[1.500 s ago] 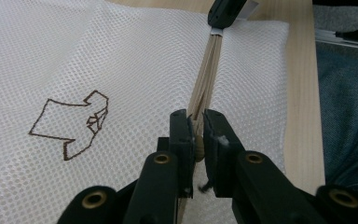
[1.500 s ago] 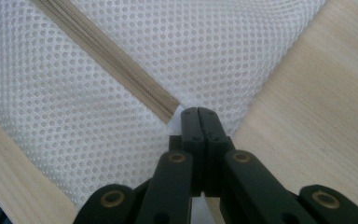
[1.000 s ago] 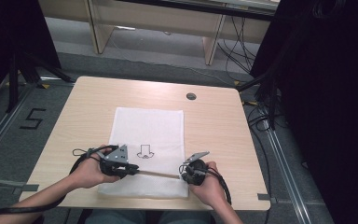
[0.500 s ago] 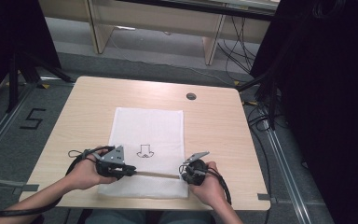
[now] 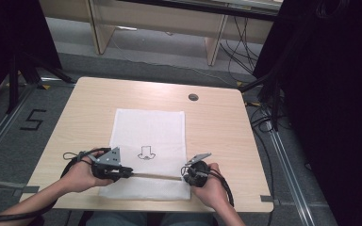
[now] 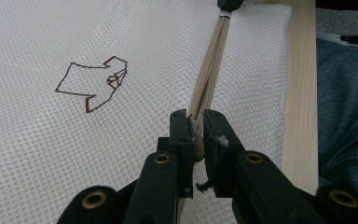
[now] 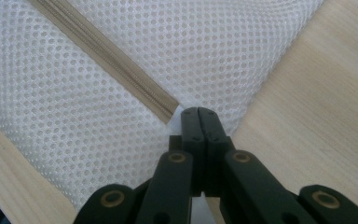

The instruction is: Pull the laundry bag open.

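White mesh, a laundry bag point(image 5: 150, 155) by the look of it, is lying flat on the near half of the wooden table point(image 5: 217, 122), with a tan zipper point(image 5: 155, 176) running across it near the person's edge. The left gripper point(image 5: 128, 173) is pinching what I take to be the zipper's pull, its jaws drawn close with the tan piece caught between them, while the right gripper point(image 5: 185, 177) is clamping the bag's corner just past the zipper's end, jaws fully together on the white fabric. Judging by the closed teeth stretching between the two, the zipping seems either finished or barely begun; I cannot tell which. The left gripper view is showing a brown stitched arrow point(image 6: 93, 84) and the tape point(image 6: 209, 70) pulled taut, while the right gripper view is showing the zipper's end point(image 7: 170, 109) sealed flat.
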`<move>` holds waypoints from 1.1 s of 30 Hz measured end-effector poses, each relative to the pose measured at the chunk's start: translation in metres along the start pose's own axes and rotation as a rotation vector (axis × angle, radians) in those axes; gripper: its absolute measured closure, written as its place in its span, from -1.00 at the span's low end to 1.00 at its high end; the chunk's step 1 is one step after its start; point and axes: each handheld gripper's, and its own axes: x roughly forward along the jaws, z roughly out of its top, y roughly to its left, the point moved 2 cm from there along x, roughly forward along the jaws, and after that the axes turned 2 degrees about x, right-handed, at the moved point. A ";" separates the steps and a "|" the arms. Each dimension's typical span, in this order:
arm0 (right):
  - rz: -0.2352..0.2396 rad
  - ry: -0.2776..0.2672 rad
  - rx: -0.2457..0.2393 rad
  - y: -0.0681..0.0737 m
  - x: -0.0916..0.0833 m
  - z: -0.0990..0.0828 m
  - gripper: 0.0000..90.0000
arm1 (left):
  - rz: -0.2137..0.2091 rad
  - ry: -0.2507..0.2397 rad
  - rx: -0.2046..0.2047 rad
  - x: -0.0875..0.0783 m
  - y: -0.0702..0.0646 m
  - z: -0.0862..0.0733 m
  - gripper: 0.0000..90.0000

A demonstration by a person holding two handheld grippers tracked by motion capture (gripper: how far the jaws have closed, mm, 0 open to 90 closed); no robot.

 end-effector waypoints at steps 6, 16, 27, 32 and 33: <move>0.001 -0.001 0.000 0.000 0.000 0.000 1.00 | 0.013 -0.011 -0.026 -0.003 -0.001 -0.003 0.82; 0.003 0.012 0.020 0.002 -0.001 0.000 1.00 | 0.022 -0.014 -0.034 -0.008 0.000 -0.008 0.82; 0.000 0.004 0.008 0.001 0.000 0.000 1.00 | 0.034 -0.008 -0.037 -0.015 0.003 -0.015 0.82; -0.001 0.000 0.000 0.000 0.000 0.000 1.00 | 0.029 -0.015 -0.045 -0.015 0.002 -0.015 0.82; 0.001 0.010 0.014 0.001 -0.001 0.000 1.00 | 0.030 -0.019 -0.047 -0.015 0.002 -0.015 0.82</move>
